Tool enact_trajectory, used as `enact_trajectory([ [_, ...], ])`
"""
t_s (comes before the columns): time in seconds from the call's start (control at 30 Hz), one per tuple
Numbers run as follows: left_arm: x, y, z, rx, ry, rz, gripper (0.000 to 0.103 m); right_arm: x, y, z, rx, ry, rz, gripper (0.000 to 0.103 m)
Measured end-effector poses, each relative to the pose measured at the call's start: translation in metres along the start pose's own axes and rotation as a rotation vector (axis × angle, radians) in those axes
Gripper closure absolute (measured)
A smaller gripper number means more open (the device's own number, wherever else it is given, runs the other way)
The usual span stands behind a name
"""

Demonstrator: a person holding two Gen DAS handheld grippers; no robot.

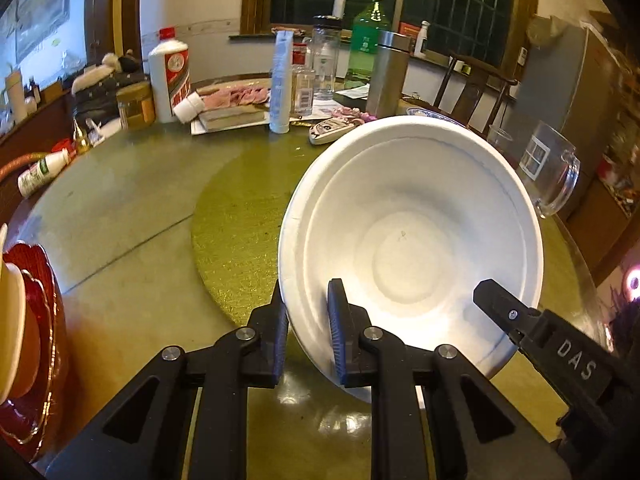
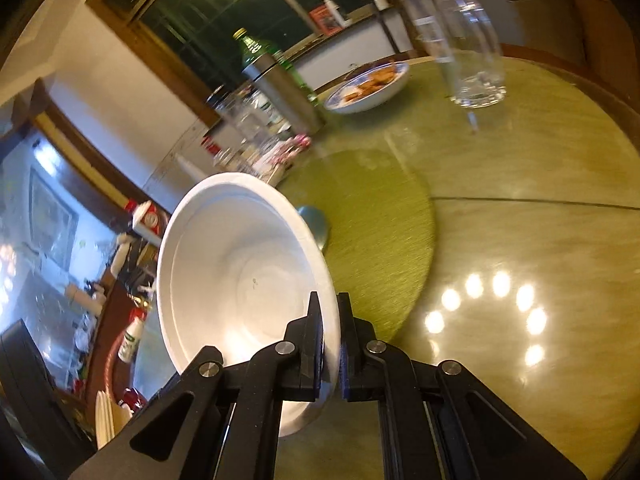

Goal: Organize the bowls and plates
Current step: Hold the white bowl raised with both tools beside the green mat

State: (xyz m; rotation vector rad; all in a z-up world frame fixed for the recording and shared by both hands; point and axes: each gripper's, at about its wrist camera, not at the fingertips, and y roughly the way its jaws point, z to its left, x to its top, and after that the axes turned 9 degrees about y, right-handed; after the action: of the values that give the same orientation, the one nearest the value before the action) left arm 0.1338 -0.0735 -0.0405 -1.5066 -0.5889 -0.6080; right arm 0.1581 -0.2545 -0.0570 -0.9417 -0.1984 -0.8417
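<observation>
A white bowl (image 1: 412, 232) hangs tilted above the round table, held at two sides of its rim. My left gripper (image 1: 308, 292) is shut on the rim's near-left edge, one finger inside the bowl and one outside. A finger (image 1: 504, 308) of the right gripper clamps the rim on the right side. In the right wrist view the right gripper (image 2: 329, 300) is shut on the rim of the white bowl (image 2: 240, 272). A red scalloped plate (image 1: 40, 360) carrying cream dishes (image 1: 12, 320) sits at the table's left edge.
A glass mug (image 1: 548, 168) stands at the right. Bottles, a steel flask (image 1: 386, 76) and clutter crowd the far side. A tall glass (image 2: 468, 48), a blue-and-white dish of food (image 2: 368, 84) and a spoon (image 2: 316, 228) are on the table. A green round mat (image 1: 240, 220) lies under the bowl.
</observation>
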Motion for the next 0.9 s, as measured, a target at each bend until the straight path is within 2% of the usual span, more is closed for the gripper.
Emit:
enact_trajectory([
  [0.2, -0.005, 0.002, -0.007, -0.01, 0.026, -0.014, 0.086, -0.003, -0.008, -0.013, -0.011, -0.016, -0.039, 0.097],
  [0.9, -0.008, 0.004, -0.005, -0.012, 0.035, -0.009, 0.086, -0.004, -0.002, -0.017, -0.016, -0.033, -0.029, 0.097],
])
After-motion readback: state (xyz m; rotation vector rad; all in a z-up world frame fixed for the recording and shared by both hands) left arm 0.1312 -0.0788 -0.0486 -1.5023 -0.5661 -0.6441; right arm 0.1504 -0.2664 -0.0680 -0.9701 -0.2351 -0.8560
